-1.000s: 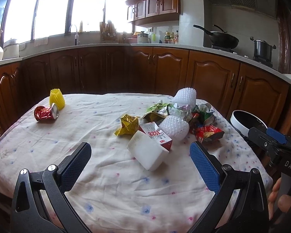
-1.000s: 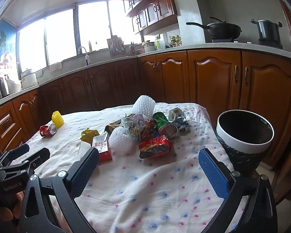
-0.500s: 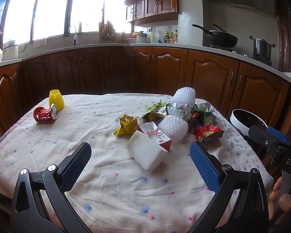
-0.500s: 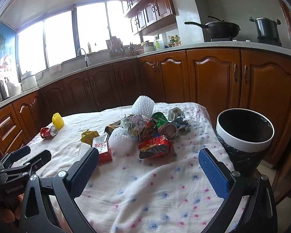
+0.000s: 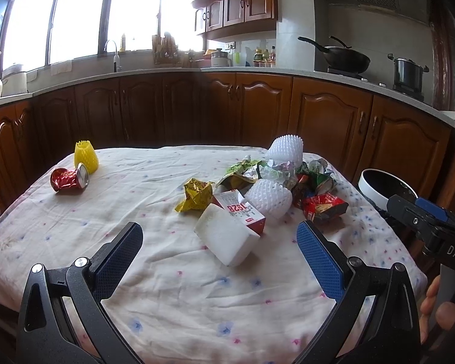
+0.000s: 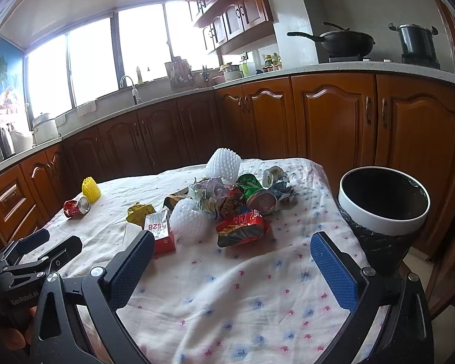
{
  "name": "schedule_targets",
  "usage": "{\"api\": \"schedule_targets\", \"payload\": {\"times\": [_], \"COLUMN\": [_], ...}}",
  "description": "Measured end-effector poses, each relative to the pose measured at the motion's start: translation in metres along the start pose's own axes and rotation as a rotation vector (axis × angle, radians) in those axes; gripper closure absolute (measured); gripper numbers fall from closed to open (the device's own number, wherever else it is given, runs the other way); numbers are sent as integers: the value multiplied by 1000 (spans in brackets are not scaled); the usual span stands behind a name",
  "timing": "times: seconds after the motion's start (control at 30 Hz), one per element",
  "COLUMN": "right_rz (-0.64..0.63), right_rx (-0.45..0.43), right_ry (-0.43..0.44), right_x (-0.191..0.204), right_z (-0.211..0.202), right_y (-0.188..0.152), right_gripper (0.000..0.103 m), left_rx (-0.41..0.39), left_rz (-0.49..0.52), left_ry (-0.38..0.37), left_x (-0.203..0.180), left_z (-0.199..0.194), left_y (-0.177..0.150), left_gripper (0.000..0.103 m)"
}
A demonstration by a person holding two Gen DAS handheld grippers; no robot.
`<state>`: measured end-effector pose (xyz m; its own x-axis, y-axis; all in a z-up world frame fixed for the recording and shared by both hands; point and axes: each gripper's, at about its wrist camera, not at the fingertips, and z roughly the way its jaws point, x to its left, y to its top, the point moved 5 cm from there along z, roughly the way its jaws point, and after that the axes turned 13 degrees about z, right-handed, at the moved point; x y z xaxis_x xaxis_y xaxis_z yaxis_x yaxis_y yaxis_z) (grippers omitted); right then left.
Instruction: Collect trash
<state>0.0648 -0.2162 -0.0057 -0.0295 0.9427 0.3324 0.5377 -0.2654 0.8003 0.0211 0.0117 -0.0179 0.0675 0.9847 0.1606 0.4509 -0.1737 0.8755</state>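
Note:
Trash lies on a cloth-covered table (image 5: 112, 209): a white foam block (image 5: 226, 239), a red and white carton (image 5: 242, 212), a yellow wrapper (image 5: 195, 194), white foam nets (image 5: 268, 198), a red snack bag (image 6: 242, 230), a green can (image 6: 256, 194), a crushed red can (image 5: 68, 177) and a yellow net (image 5: 86, 153). My left gripper (image 5: 218, 248) is open and empty, just short of the foam block. My right gripper (image 6: 232, 261) is open and empty, short of the snack bag. A white-rimmed bin (image 6: 382, 203) lined with a black bag stands off the table's right edge.
Wooden kitchen cabinets (image 5: 257, 112) run behind the table, with a wok (image 6: 342, 42) and a pot (image 6: 415, 41) on the counter. Each gripper shows in the other's view, the right one (image 5: 427, 224) at the right edge and the left one (image 6: 30, 261) at the left.
Almost nothing has moved; both views drift very slightly, and both grippers stay open and empty over the near part of the table.

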Motion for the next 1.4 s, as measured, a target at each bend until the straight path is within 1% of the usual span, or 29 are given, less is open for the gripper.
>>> {"api": "schedule_targets", "payload": {"times": [0.4, 0.57, 0.73, 0.93, 1.13, 1.23, 1.3, 1.33, 1.37, 1.4], "right_rz": [22, 39, 52, 82, 143, 181, 193, 196, 199, 203], "right_rx": [13, 35, 72, 149, 229, 257, 273, 282, 291, 301], "right_ry": [5, 8, 5, 0, 1, 12, 14, 12, 9, 6], "right_x": [-6, -11, -16, -25, -40, -45, -46, -47, -48, -48], "right_z": [4, 10, 22, 47, 76, 90, 99, 105, 110, 114], "right_y": [-1, -2, -2, -4, -4, -1, 0, -1, -1, -2], "right_gripper": [0, 0, 0, 0, 1, 3, 9, 10, 13, 19], "left_rx": [12, 27, 62, 114, 200, 227, 246, 252, 258, 263], "left_rz": [14, 15, -2, -19, -62, -72, -75, -77, -78, -76], "left_ry": [-15, -31, -56, -88, -119, -113, -108, -110, -112, -113], "left_x": [-7, -9, -9, -11, -10, -7, -8, -8, -9, -9], "left_z": [5, 10, 20, 38, 68, 81, 90, 93, 96, 99], "left_y": [-1, -2, -6, -9, -13, -11, -11, -12, -12, -13], "left_gripper": [0, 0, 0, 0, 0, 0, 0, 0, 0, 0]}}
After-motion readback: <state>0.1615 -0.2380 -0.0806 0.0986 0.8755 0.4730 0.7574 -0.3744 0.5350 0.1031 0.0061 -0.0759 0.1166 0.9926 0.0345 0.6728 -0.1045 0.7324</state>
